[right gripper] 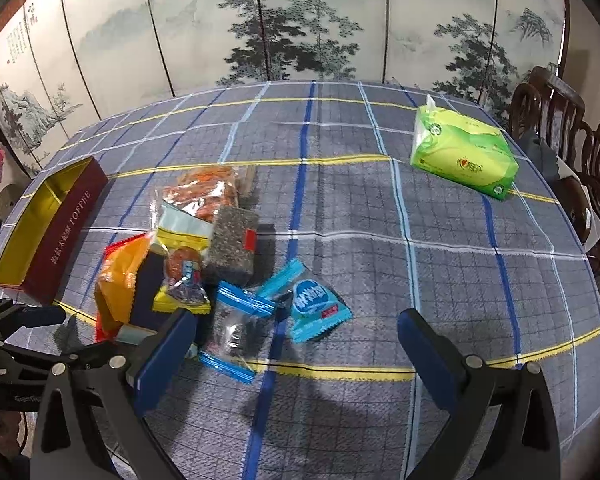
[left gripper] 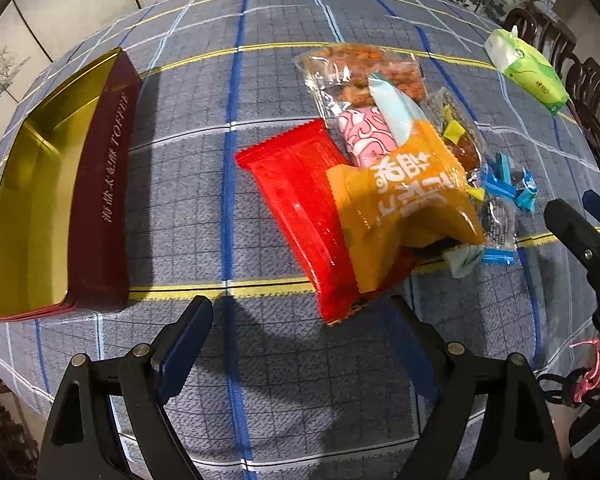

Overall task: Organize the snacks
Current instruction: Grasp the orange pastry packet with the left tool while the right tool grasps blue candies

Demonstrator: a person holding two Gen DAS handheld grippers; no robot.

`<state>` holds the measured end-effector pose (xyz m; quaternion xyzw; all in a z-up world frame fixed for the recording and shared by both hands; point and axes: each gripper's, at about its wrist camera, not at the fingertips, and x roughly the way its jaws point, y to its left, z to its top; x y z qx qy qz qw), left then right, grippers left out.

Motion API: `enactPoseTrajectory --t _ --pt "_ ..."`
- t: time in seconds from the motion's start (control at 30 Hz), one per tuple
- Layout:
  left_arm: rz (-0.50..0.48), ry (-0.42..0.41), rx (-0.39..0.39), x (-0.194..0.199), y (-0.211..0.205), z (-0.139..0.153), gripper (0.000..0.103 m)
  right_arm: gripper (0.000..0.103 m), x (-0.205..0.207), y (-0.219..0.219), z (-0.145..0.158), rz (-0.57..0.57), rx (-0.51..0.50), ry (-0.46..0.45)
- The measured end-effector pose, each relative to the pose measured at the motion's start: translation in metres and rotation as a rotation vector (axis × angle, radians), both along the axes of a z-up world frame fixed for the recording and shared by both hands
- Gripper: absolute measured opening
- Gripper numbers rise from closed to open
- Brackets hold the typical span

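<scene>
A pile of wrapped snacks lies on the checked tablecloth: a red packet [left gripper: 300,208], an orange packet [left gripper: 400,208] on top of it, a pink one [left gripper: 364,136], and clear bags of fried pieces [left gripper: 360,68]. An open maroon toffee tin [left gripper: 60,200] with a gold inside stands to the left, empty. My left gripper [left gripper: 304,316] is open, just short of the red packet. My right gripper [right gripper: 296,332] is open above blue-wrapped candies [right gripper: 312,308]. The tin [right gripper: 48,232] and the pile [right gripper: 204,232] also show in the right wrist view.
A green tissue pack [right gripper: 464,156] lies at the far right of the table; it also shows in the left wrist view [left gripper: 528,68]. Dark wooden chairs [right gripper: 560,120] stand along the right edge. A painted folding screen [right gripper: 300,20] stands behind the table.
</scene>
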<state>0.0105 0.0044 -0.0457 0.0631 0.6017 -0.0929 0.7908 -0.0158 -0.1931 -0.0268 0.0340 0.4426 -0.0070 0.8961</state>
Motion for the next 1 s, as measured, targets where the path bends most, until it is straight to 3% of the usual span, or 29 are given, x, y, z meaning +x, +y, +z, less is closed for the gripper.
enactPoseTrajectory --t 0.13,0.27,0.37,0.67,0.73,1.0 --pt "-0.008 0.013 -0.013 -0.002 -0.001 -0.001 0.085 0.092 0.0 -0.004 -0.004 -0.004 -0.007 0.019" --pt "0.004 0.017 -0.023 0.0 0.003 -0.002 0.085 0.073 0.004 -0.009 -0.012 0.009 0.001 0.056" --pt "0.012 0.023 -0.019 0.001 0.006 -0.004 0.083 0.053 0.01 -0.01 -0.02 0.031 0.002 0.086" --pt "0.008 0.025 -0.006 0.005 0.004 -0.005 0.083 0.051 0.034 -0.015 -0.033 0.069 0.025 0.117" --pt "0.01 0.028 -0.005 0.007 0.003 -0.005 0.083 0.044 0.037 -0.015 -0.035 0.085 0.048 0.126" --pt "-0.004 0.035 -0.009 0.014 -0.003 -0.003 0.078 0.044 0.034 -0.018 -0.033 0.063 0.055 0.091"
